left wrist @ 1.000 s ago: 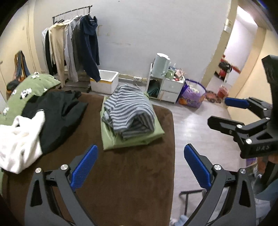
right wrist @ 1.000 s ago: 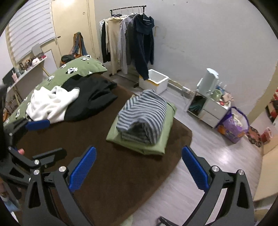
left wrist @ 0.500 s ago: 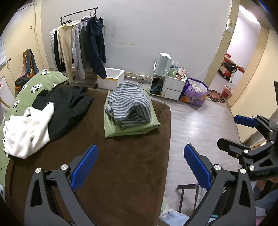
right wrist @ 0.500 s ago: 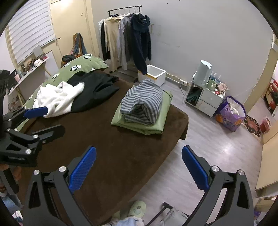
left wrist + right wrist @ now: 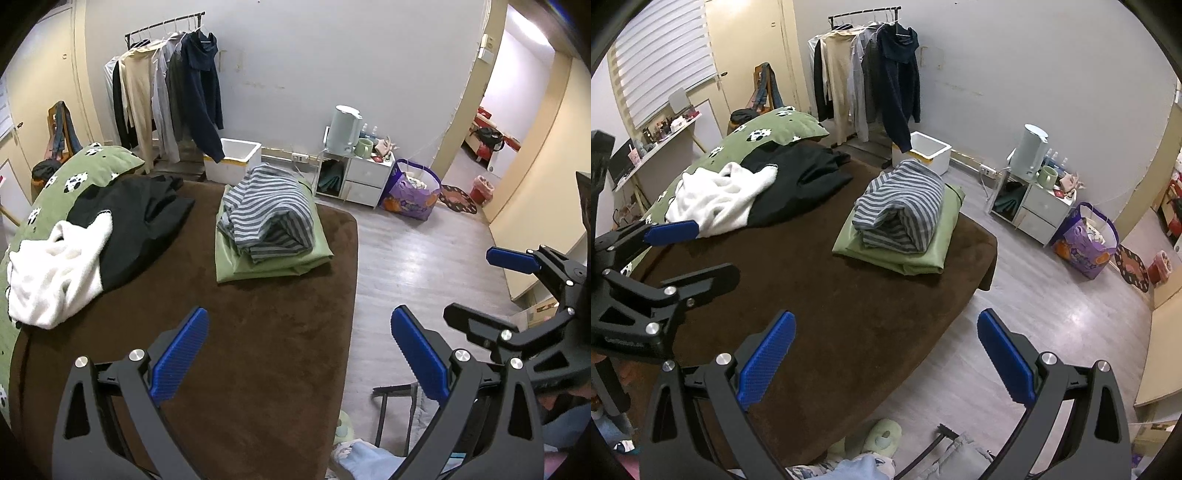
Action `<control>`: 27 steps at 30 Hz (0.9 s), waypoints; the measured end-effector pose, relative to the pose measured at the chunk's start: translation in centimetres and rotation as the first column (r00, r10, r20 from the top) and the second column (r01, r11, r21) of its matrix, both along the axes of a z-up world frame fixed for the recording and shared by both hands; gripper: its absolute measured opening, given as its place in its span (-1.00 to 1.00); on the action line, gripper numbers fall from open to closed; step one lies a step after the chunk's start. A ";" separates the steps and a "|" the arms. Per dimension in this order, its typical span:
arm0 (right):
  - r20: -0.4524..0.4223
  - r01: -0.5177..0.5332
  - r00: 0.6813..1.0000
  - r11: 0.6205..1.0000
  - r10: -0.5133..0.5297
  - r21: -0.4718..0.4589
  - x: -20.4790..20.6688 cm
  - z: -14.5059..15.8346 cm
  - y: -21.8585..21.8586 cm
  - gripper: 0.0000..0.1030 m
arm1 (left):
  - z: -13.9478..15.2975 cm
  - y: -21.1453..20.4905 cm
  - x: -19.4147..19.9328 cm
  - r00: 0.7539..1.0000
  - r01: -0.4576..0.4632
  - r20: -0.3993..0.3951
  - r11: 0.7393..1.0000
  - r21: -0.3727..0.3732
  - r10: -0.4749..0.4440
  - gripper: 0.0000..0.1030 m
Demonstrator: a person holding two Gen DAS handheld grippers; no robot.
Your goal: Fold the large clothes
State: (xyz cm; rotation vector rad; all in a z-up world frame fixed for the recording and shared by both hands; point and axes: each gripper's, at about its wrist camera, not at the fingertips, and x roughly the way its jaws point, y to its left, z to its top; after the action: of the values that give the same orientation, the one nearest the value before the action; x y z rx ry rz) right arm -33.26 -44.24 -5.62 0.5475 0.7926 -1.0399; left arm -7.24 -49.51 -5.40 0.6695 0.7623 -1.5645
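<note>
While the left gripper (image 5: 299,354) hangs over the brown bed (image 5: 258,350), its jaws stand wide apart and hold nothing; a striped garment (image 5: 269,218) lies folded on a green one (image 5: 236,266) at centre frame, with black (image 5: 136,225) and white clothes (image 5: 51,273) heaped at the left. From the right gripper (image 5: 886,358), jaws likewise apart and empty, the striped stack (image 5: 905,210) sits above centre, the left gripper (image 5: 665,254) at the left edge.
</note>
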 end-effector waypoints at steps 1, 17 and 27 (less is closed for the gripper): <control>0.001 0.003 1.000 1.000 -0.003 -0.004 0.0 0.1 0.0 0.89 | 0.0 0.0 0.1 1.000 0.001 0.005 1.000 0.001 -0.001 0.88; -0.025 0.022 0.999 1.000 -0.022 -0.003 -0.9 0.0 -1.8 0.89 | -0.5 -0.4 0.1 1.000 -0.003 0.019 1.000 0.017 0.003 0.88; -0.027 0.027 0.999 1.000 -0.027 0.001 -1.2 -0.2 -1.9 0.89 | -0.7 -0.6 -0.2 0.999 -0.015 0.032 1.000 0.018 0.015 0.88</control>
State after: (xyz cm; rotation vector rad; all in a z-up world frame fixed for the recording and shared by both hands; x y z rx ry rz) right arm -34.48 -46.16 -5.84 0.5473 0.8116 -1.0735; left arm -7.43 -50.10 -6.12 0.6995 0.7573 -1.5313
